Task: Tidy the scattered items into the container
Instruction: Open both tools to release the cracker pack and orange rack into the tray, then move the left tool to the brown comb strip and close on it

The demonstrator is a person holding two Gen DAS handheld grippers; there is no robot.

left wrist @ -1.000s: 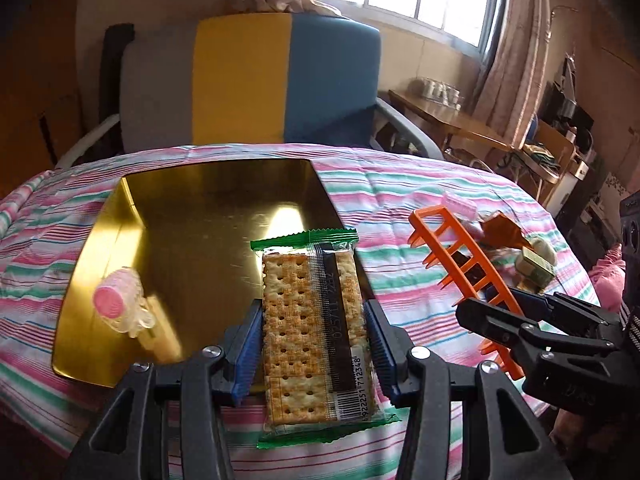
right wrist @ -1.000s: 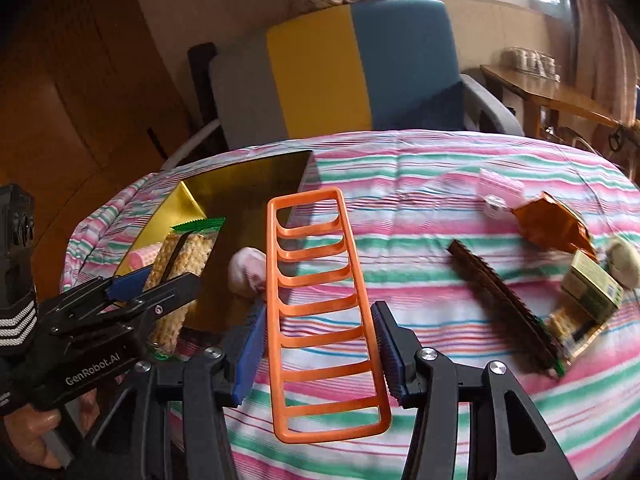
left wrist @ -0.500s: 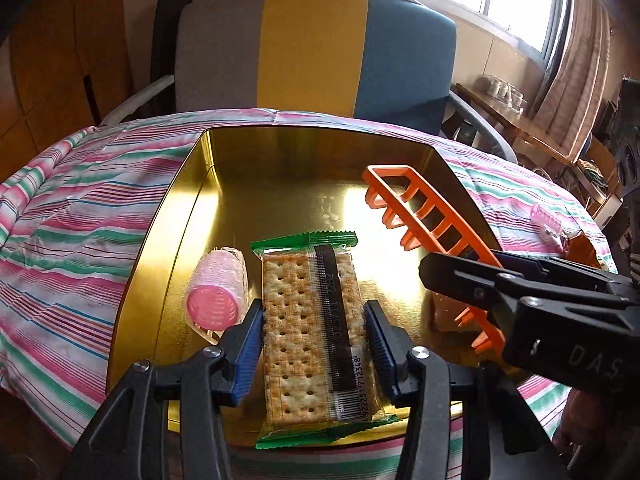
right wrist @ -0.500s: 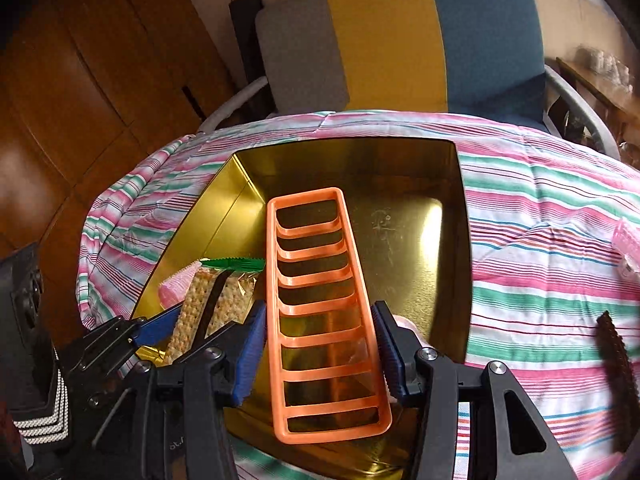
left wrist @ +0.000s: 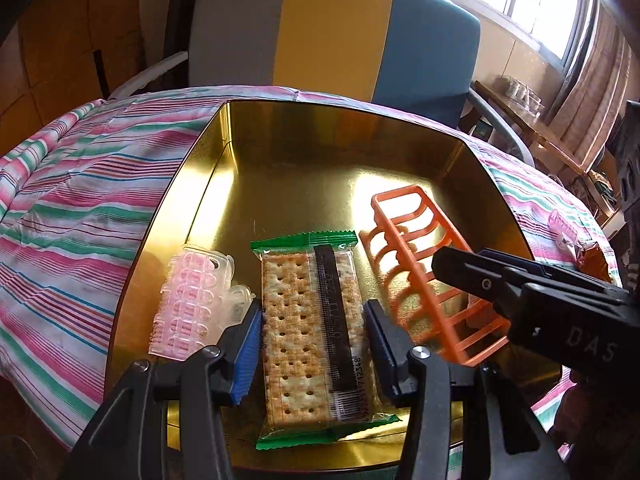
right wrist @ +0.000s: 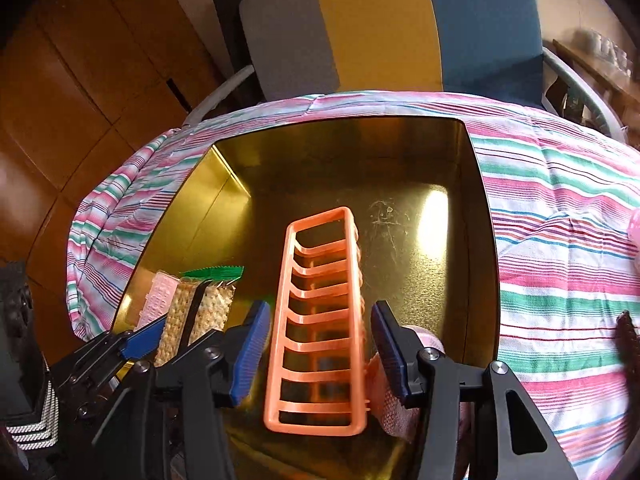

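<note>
A gold tray [left wrist: 320, 152] sits on the striped tablecloth. My left gripper [left wrist: 314, 312] is shut on a green-edged cracker pack [left wrist: 304, 360], low over the tray's near floor beside a pink hair roller [left wrist: 192, 300]. In the right wrist view, the orange plastic rack [right wrist: 320, 320] lies in the tray [right wrist: 420, 280] between the fingers of my right gripper [right wrist: 321, 312]. Its jaws are opening, with a gap on each side of the rack. A second pink roller [right wrist: 394, 400] lies under the right finger. The left gripper [right wrist: 140, 340] and cracker pack [right wrist: 200, 308] show at lower left.
A grey, yellow and blue armchair [left wrist: 332, 28] stands behind the table. On the cloth right of the tray lie another pink roller [left wrist: 564, 228] and an orange wrapper [left wrist: 596, 260]. A dark comb [right wrist: 628, 340] lies at the right edge. A wooden side table [left wrist: 520, 120] is by the window.
Both grippers came in over the gold tray and sank towards its floor. The right jaws widened off the orange rack, which now rests in the tray. The cracker pack stays gripped.
</note>
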